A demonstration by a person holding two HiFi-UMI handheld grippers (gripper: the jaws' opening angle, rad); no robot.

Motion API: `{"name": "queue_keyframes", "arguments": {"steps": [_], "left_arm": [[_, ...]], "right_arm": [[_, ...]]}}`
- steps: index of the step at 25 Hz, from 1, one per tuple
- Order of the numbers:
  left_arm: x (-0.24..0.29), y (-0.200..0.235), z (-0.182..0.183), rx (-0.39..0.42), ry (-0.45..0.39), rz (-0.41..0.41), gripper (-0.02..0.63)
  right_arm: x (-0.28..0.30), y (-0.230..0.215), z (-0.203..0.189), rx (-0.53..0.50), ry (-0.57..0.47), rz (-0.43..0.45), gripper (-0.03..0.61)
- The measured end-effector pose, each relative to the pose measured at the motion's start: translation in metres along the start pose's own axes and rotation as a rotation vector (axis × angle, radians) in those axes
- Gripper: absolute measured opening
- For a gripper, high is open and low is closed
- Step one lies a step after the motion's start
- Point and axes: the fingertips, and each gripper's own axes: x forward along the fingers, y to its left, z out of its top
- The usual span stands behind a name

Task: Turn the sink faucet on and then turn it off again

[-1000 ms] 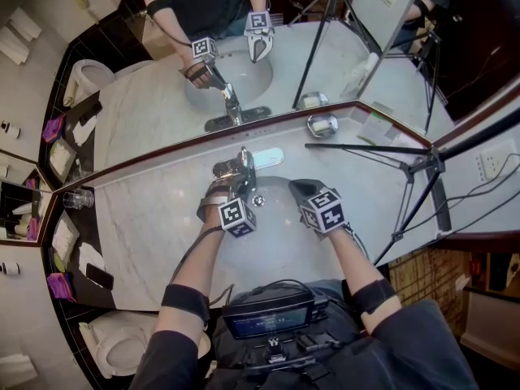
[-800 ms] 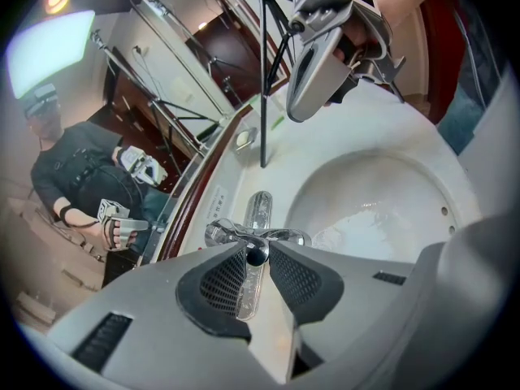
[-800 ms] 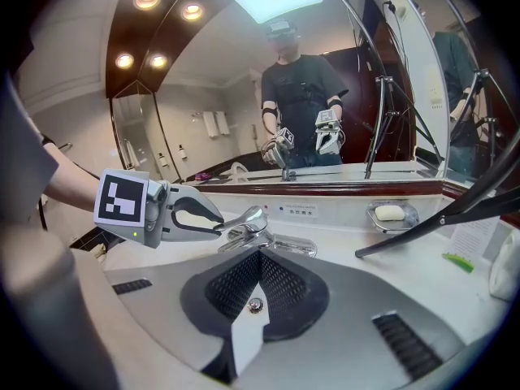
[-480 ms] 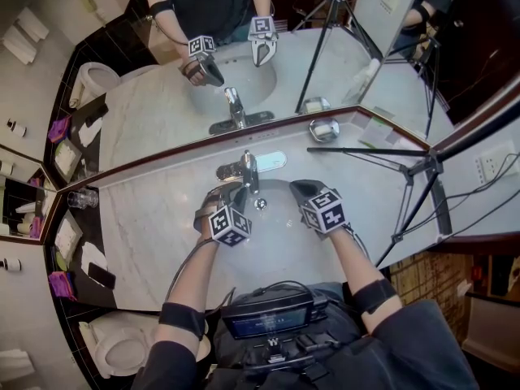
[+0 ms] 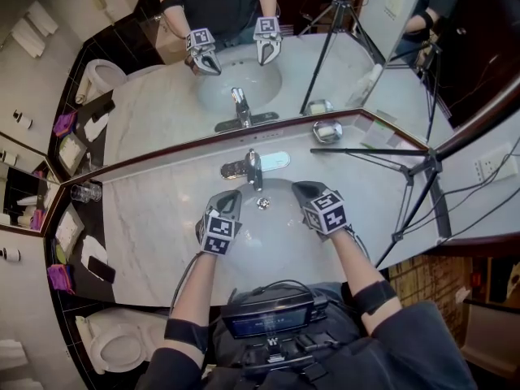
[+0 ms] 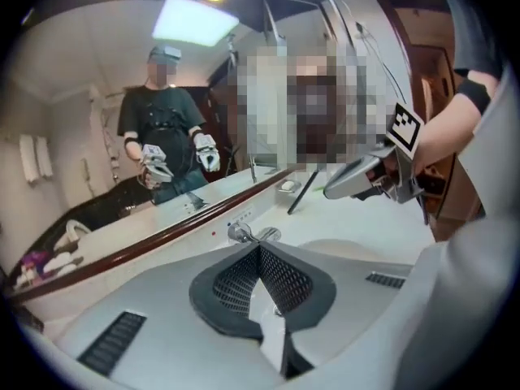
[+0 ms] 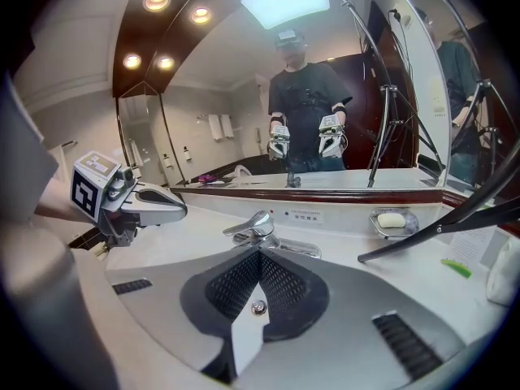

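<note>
The chrome faucet (image 5: 253, 167) stands behind the white sink basin (image 5: 272, 238), its lever handle (image 5: 234, 170) pointing left. No water stream is visible. My left gripper (image 5: 231, 197) hovers over the basin's left side, short of the faucet and apart from it. Its jaws have just been closing and are shut with nothing between them (image 6: 258, 247). My right gripper (image 5: 301, 188) hangs over the basin's right side, also shut and empty (image 7: 260, 253). In the right gripper view the faucet (image 7: 257, 226) lies straight ahead and the left gripper (image 7: 154, 205) shows at the left.
A soap dish with a bar (image 5: 325, 128) sits right of the faucet by the mirror. A black tripod (image 5: 402, 165) stands on the counter at the right. A glass (image 5: 84, 192) stands at the counter's left end. A toilet (image 5: 114, 348) is below left.
My left gripper has drawn back from the faucet's lever toward the person, risen and rolled, and its jaws have closed. The right gripper has stayed put.
</note>
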Motion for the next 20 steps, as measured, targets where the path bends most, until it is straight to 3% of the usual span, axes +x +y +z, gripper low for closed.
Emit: {"name": "queue_keyframes", "arguments": {"steps": [4, 8, 11, 20], "left_arm": [[-0.021, 0.005, -0.002, -0.200, -0.053, 0.002, 0.000], [-0.036, 0.011, -0.018, -0.312, -0.075, 0.026, 0.000], [-0.045, 0.014, -0.024, -0.350, -0.078, 0.035, 0.000], [-0.050, 0.013, -0.032, -0.354, -0.061, 0.074, 0.000]], "right_arm": [[-0.002, 0.006, -0.004, -0.005, -0.001, 0.006, 0.025], [-0.007, 0.010, -0.009, -0.006, 0.004, 0.007, 0.025], [-0.009, 0.012, -0.012, -0.006, 0.006, 0.007, 0.025], [-0.014, 0.011, -0.022, 0.007, 0.007, 0.004, 0.025]]}}
